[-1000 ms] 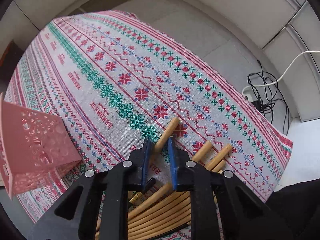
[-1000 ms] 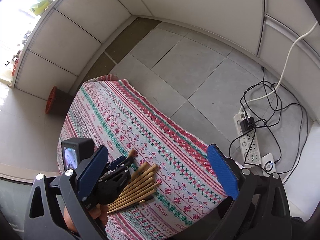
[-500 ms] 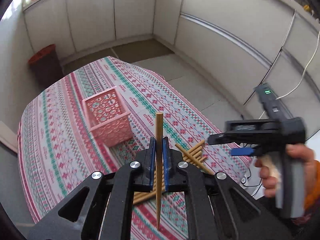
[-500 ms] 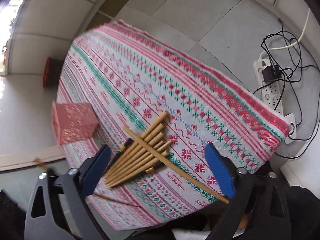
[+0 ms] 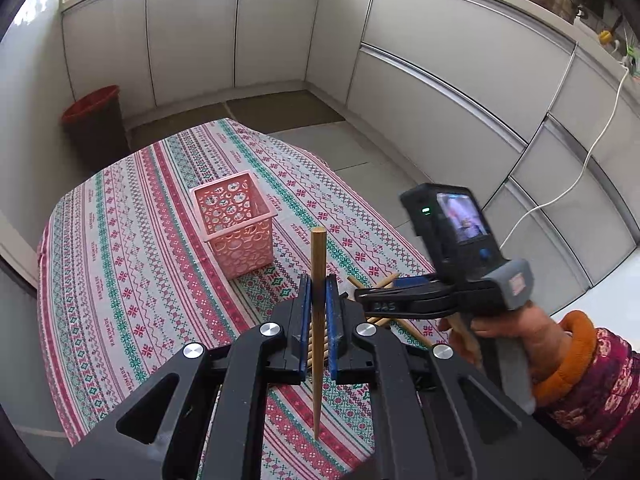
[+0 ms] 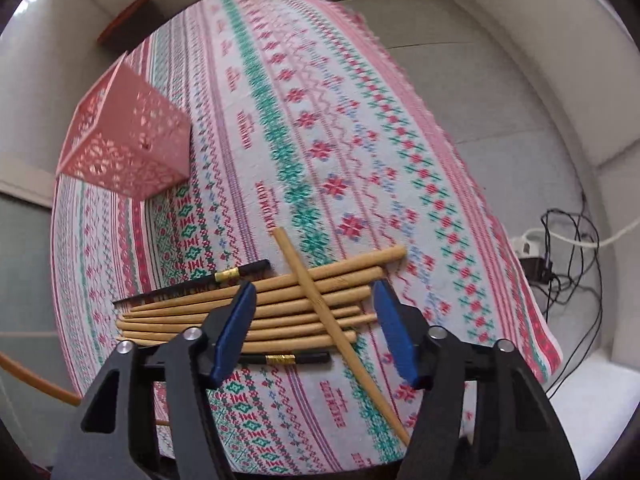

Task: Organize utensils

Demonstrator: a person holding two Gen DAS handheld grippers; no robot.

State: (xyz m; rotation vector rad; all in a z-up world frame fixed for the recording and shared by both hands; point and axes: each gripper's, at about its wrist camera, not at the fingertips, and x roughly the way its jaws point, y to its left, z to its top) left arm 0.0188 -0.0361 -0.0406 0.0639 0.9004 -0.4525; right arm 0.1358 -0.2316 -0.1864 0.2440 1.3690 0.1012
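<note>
Since half a second ago, your left gripper (image 5: 319,316) has lifted its wooden chopstick (image 5: 318,320) a little higher, and your right gripper (image 6: 316,328) has dropped closer over the pile. To the left, the pink perforated basket (image 5: 236,222) stands upright on the patterned tablecloth (image 5: 120,264), well apart from the pile. In the middle, your left gripper's blue pads are clamped on the upright chopstick, clear of the cloth. To the right, your right gripper's jaws are spread wide above the bundle of wooden chopsticks (image 6: 280,308), where one stick lies crosswise and two black chopsticks (image 6: 224,278) flank the bundle.
</note>
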